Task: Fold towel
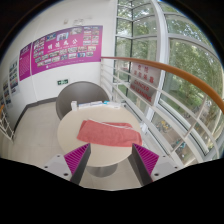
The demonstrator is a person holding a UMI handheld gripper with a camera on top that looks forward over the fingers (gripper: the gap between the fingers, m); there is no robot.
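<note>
**Towel on table, not yet gripped — handling assessment**

A pink-red, soft cloth towel (108,132) lies roughly flat on a round, pale-topped table (70,128), spread as an uneven rectangle with its long side running across the view. It sits just ahead of the hand-held gripper (110,157) and touches neither finger.

Gripper condition: the two fingers, each with a magenta pad (76,155), stand spread wide apart with nothing between them.

Handling, as a judgement: the towel looks light and limp, with no stiffness to hold a shape. It should drape and sag once lifted, and may slide on the smooth tabletop instead of rising if caught too shallowly. The best hold appears to be a near corner or near edge, pinched through a single layer so the rest trails freely into the fold.

Containers: none can be seen on or about the table. A grey chair (80,95) stands beyond it, with glazed windows (165,60) alongside and magenta wall posters (62,48) behind.
</note>
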